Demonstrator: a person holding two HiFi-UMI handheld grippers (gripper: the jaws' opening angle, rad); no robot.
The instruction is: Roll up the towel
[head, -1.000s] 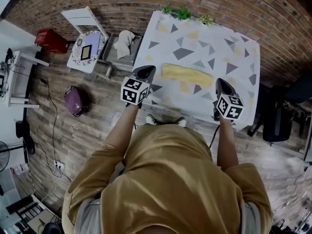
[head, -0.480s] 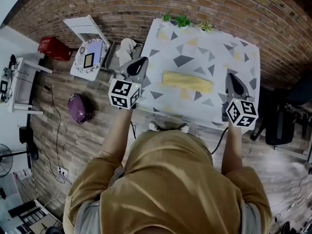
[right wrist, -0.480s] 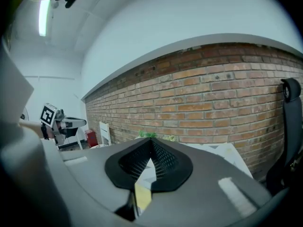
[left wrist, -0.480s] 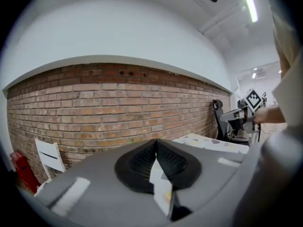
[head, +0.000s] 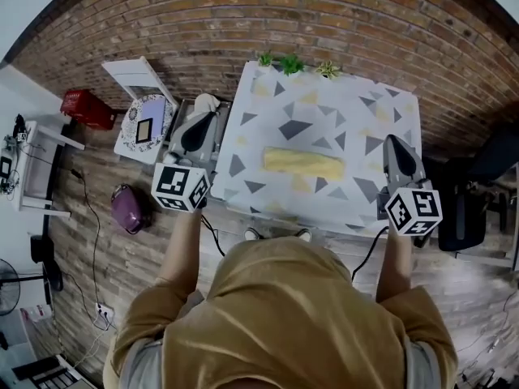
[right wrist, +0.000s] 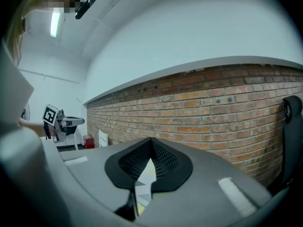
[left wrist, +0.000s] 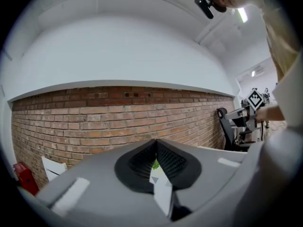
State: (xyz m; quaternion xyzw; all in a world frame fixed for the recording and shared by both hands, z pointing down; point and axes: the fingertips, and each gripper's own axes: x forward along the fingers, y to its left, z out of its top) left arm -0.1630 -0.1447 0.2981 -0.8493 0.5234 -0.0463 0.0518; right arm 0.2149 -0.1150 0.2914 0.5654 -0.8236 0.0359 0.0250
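The yellow towel (head: 304, 163) lies rolled into a long bundle across the middle of the patterned table (head: 259, 189). My left gripper (head: 197, 128) is raised off the table's left edge, shut and empty. My right gripper (head: 400, 154) hangs over the table's right edge, also shut with nothing in it. In the left gripper view the left gripper (left wrist: 155, 143) has its tips meeting, pointing level at the brick wall (left wrist: 109, 122). The right gripper (right wrist: 151, 141) in its own view shows the same, tips together. Neither touches the towel.
Small green plants (head: 292, 62) line the table's far edge. A white folding chair (head: 144, 112) and a grey tray with a cloth (head: 203, 87) stand left of the table. A purple bag (head: 128, 209) and a red box (head: 85, 108) sit on the wooden floor. A dark office chair (head: 478, 193) is at the right.
Both grippers have risen and spread outward, the left one off past the table's left edge, the right one to its right edge. The towel roll has stayed put.
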